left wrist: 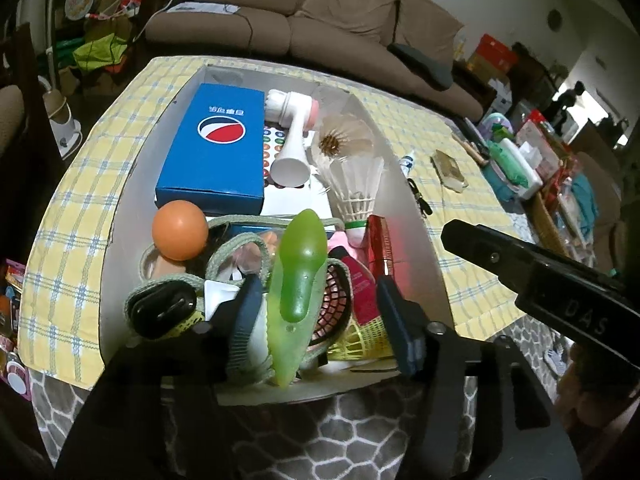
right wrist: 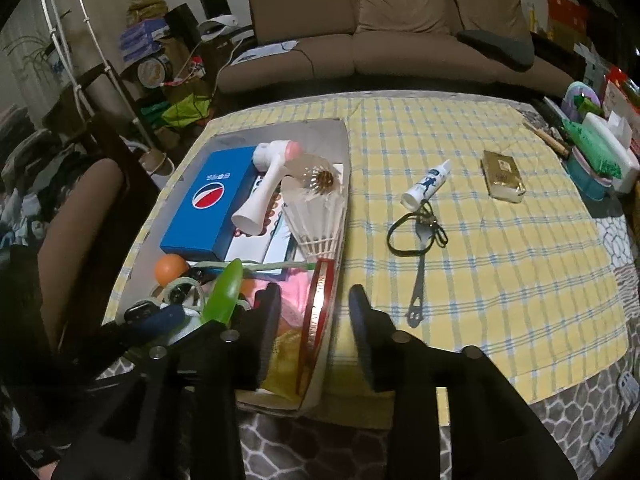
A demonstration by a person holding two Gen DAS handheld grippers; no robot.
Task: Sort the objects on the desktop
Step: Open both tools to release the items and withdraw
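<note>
The left gripper (left wrist: 320, 312) jaws stand spread around a translucent green plastic piece (left wrist: 298, 280) in the white cardboard box (left wrist: 132, 216). Only the right wrist view shows a metal fork (right wrist: 420, 268) on the yellow checked counter (right wrist: 520, 280), right of the spread, empty right gripper (right wrist: 316, 320).

**Box packed at the left, loose items lying to its right**

The box (right wrist: 344, 168) is sitting on the left of the tablecloth (right wrist: 520, 280), crowded with things. To its right, the tube (right wrist: 426, 184) is lying just behind the fork (right wrist: 420, 268), with the wrapped packet (right wrist: 503, 176) resting further right. Behind the table, the sofa (right wrist: 400, 28) is standing.
</note>
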